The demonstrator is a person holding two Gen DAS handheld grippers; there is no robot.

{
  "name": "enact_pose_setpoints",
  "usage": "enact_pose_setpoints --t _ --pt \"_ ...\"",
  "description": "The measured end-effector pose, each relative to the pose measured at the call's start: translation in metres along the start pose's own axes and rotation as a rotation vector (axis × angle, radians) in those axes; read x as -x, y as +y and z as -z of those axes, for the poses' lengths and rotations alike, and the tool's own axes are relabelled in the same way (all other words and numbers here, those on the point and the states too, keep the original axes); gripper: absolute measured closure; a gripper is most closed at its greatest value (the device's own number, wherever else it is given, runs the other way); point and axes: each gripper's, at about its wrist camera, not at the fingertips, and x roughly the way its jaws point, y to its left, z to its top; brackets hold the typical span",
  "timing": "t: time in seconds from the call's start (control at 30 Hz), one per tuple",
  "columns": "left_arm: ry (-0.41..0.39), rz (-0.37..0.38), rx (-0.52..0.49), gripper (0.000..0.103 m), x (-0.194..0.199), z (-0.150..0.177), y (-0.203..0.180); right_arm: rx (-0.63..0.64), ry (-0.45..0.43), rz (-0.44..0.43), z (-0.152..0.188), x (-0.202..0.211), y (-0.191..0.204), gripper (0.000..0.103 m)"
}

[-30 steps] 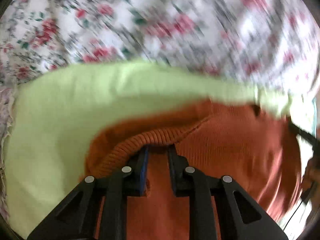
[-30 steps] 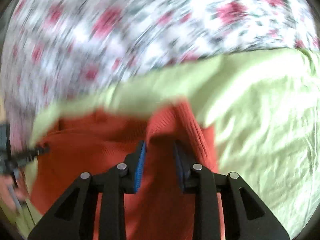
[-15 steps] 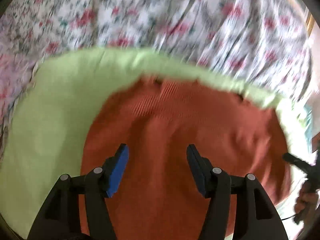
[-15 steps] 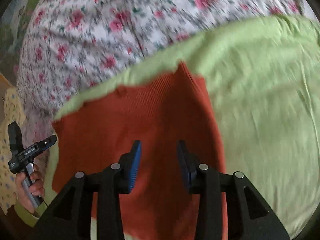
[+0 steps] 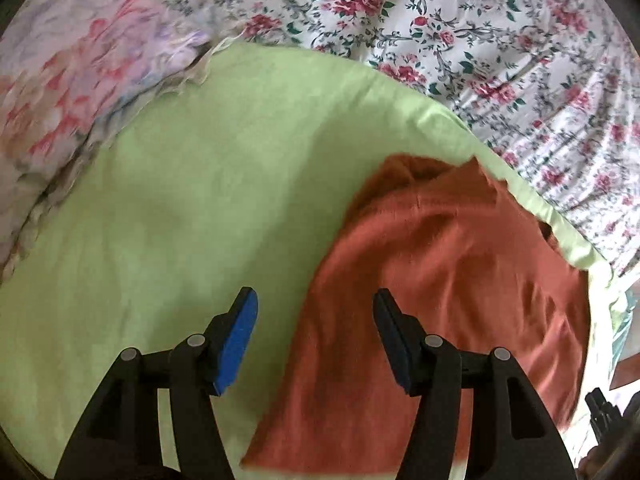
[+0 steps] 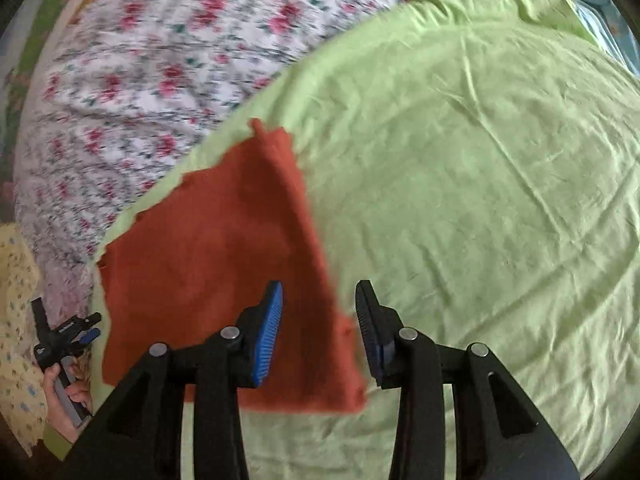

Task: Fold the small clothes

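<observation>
green sheet | rust knit garment folded flat | both tools parted, empty

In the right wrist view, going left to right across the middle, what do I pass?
Yellow patterned fabric → floral sheet → orange garment → green cloth.

I see a rust-orange knit garment on a plain lime-green sheet. Beyond it lies a white cover printed with pink roses and green leaves. My gripper pads are blue on black arms.
</observation>
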Motion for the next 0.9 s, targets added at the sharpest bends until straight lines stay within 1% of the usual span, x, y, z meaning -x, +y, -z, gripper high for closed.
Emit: enact_pose_setpoints --t 0.07,0.13,0.2,0.3,0.33,0.43,0.53,0.67,0.8,0.9 --pt "0.024 0.014 0.014 0.042 0.011 0.015 0.009 0.014 -0.001 -0.019 0.006 0.003 0.014 0.062" --pt "0.051 0.026 0.015 0.042 0.020 0.041 0.017 0.028 0.000 -0.028 0.012 0.006 0.025 0.061" --pt "0.075 0.036 0.017 0.042 0.028 0.061 0.028 0.043 0.014 -0.047 0.020 0.007 0.037 0.060" --pt "0.123 0.075 0.029 0.042 0.027 0.088 0.031 0.068 0.041 -0.066 0.037 0.006 0.051 0.059" --pt "0.142 0.096 0.040 0.042 0.023 0.094 0.031 0.073 0.049 -0.073 0.042 0.006 0.054 0.058" --pt "0.191 0.168 0.126 0.042 0.015 0.110 0.041 0.087 0.084 -0.093 0.057 0.003 0.066 0.058" --pt "0.191 0.208 0.189 0.041 0.006 0.113 0.043 0.099 0.111 -0.109 0.070 0.003 0.076 0.057" --pt "0.146 0.229 0.253 0.031 -0.004 0.104 0.040 0.113 0.144 -0.124 0.083 0.000 0.086 0.057" --pt "0.103 0.221 0.280 0.029 -0.015 0.091 0.029 0.112 0.163 -0.125 0.087 -0.003 0.088 0.057" --pt "0.074 0.184 0.270 0.029 -0.023 0.083 0.018 0.109 0.162 -0.127 0.085 -0.003 0.087 0.057"
